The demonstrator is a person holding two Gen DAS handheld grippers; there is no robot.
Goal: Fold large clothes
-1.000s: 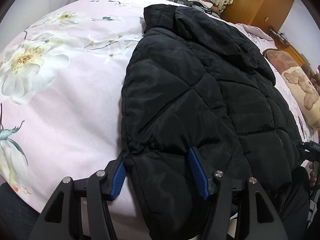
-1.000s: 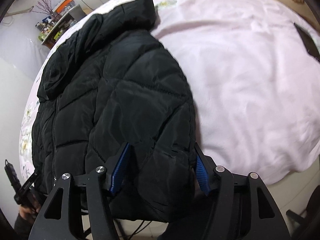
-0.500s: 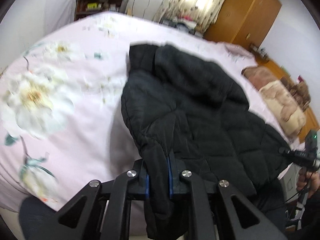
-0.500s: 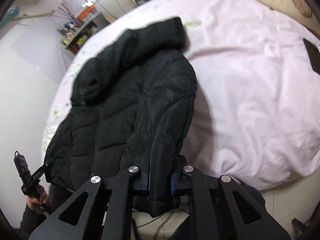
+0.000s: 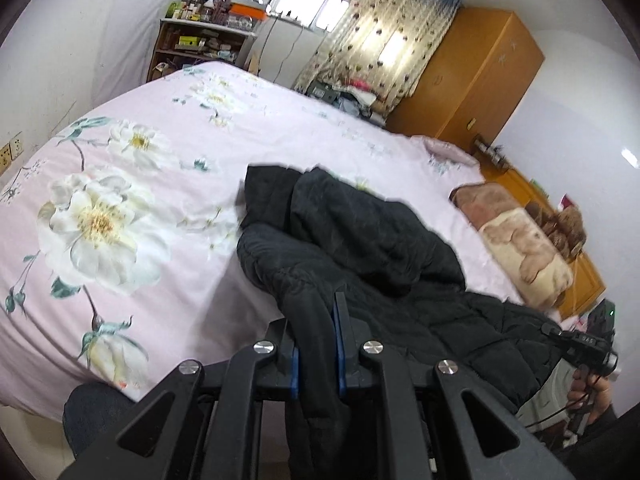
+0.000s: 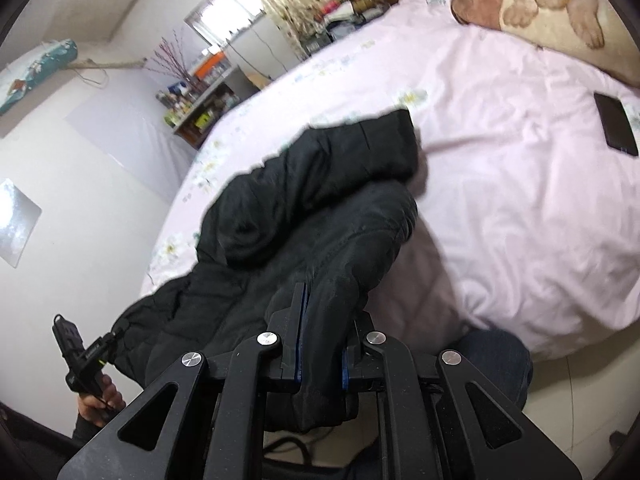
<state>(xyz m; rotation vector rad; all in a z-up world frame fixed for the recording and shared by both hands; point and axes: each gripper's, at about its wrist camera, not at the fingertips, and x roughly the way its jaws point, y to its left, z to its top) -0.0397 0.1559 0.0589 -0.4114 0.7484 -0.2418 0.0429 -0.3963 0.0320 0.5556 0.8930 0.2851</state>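
Black quilted jacket [image 5: 372, 256] sprawled on the pink floral bedspread [image 5: 132, 184], collar end away toward the middle of the bed, hem end drawn off the near edge and lifted into both tongs; in the left wrist view, left tongs [image 5: 316, 344] closed tight on a bunched fold of the hem at the jacket's left corner, blue pads [image 5: 339, 332] pressed flat against the cloth on either side, fabric hanging down between and below them; from there, the jacket rising away and spreading right across the bed toward the other tongs, seen small at the right edge in the person's hand; in the right wrist view, right tongs [image 6: 322, 344] likewise clamped shut on a thick wad of the hem at the jacket's [image 6: 320, 216] right corner, padding bulging above and drooping below the grip, only a narrow gap between the pads and all of it filled with cloth; body of the jacket stretched from that grip up and left over the bedspread [image 6: 520, 184], sleeve or collar portion folded over near the top; dark phone [image 6: 615, 124] flat on the sheet well apart to the right; brown bear-print pillow [image 5: 520, 248] near the head of the bed; wooden wardrobe [image 5: 472, 76] and cluttered shelf [image 5: 200, 48] beyond the bed.
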